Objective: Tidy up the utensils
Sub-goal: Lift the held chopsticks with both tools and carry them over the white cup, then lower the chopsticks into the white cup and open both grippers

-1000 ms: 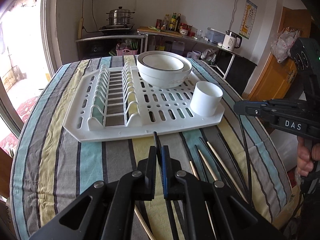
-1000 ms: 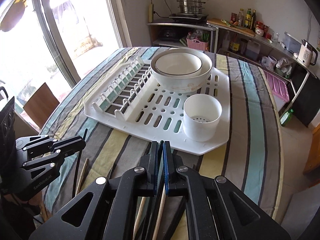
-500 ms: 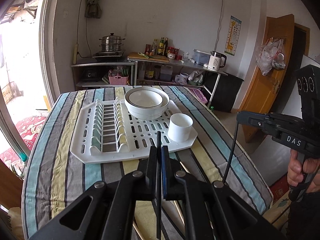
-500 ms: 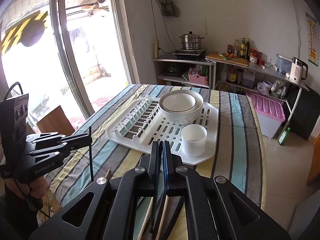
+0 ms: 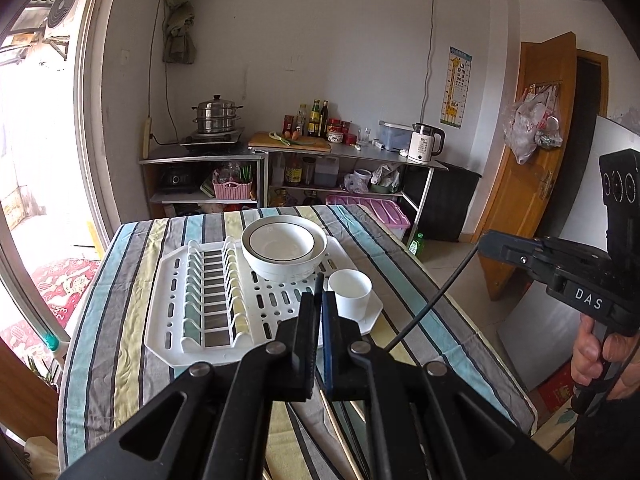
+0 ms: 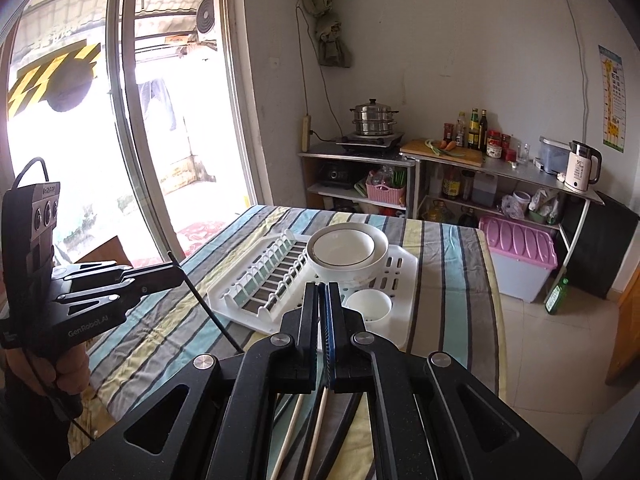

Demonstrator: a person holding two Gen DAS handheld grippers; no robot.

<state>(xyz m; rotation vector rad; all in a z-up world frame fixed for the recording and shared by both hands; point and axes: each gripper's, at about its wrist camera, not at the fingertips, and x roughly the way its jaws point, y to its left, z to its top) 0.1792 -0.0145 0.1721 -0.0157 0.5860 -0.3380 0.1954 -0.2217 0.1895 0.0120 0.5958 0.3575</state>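
My left gripper point(image 5: 320, 300) is shut on a black chopstick point(image 5: 319, 282) whose tip pokes up between the jaws. In the right wrist view that left gripper point(image 6: 178, 276) holds its chopstick point(image 6: 208, 304) slanting down towards the table. My right gripper point(image 6: 323, 292) is also shut. Seen from the left, the right gripper point(image 5: 482, 246) pinches another black chopstick point(image 5: 432, 300) that hangs down and left. Both are raised above the near table edge. Ahead lies a white drying rack point(image 5: 168, 320) with a white utensil cup point(image 5: 350, 290) and stacked bowls point(image 5: 284, 246). Loose chopsticks point(image 6: 292, 420) lie under the grippers.
A striped cloth point(image 5: 120, 320) covers the table, which ends at the window side on the left and at open floor on the right. Behind stand metal shelves point(image 5: 344, 160) with a steamer pot, bottles and a kettle, plus a pink-lidded box point(image 6: 520, 256). A hand point(image 5: 592, 352) grips the right tool.
Both grippers have risen from the table and tipped up, each carrying a black chopstick. The rack now looks smaller and farther, and more of the room shows.
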